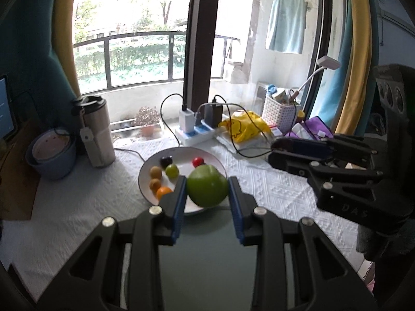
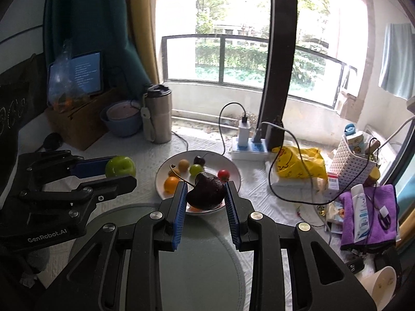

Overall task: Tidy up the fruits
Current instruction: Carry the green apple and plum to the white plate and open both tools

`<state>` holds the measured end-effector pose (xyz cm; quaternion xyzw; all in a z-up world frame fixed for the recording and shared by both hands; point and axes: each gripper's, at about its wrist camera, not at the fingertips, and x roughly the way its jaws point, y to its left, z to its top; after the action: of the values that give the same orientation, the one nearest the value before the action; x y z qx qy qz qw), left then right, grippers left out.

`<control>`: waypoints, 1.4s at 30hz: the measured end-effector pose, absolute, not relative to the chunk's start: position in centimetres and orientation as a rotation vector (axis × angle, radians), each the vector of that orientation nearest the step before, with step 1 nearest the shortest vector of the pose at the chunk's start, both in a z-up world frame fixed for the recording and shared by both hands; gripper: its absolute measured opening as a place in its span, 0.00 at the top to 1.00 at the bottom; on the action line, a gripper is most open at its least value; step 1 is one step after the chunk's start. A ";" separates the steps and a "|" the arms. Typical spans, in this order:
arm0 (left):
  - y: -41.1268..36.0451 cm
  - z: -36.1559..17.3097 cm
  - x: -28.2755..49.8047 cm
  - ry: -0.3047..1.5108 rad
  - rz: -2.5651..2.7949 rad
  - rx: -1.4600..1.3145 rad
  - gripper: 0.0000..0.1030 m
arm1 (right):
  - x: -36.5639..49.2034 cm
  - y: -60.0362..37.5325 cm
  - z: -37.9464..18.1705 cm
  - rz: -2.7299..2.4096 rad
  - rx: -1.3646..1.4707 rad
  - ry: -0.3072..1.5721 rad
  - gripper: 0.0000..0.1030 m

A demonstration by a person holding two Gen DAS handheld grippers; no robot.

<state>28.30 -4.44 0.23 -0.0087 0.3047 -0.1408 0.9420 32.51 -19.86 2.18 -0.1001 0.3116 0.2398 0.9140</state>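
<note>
Left hand-held gripper and right hand-held gripper both clamped, angled downward.

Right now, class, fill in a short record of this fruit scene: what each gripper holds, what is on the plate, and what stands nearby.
left gripper: shut on green fruit, held above the plate's near edge
right gripper: shut on dark cherry, stem showing, over the plate
white plate: holds an orange fruit, small green fruit, red fruit, another dark cherry, two brownish fruits
left of plate: steel tumbler, blue bowl
behind plate: power strip with chargers
table cover: white textured cloth
</note>
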 end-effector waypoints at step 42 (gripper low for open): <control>-2.3 -10.7 42.5 0.827 -0.231 -0.082 0.68 | 46.6 -15.2 -9.9 0.548 -0.182 0.870 0.70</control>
<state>42.47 -2.25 -10.73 -0.0396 0.4008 -0.1121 0.9084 46.63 -15.17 -9.92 -0.0870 0.4153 0.2616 0.8669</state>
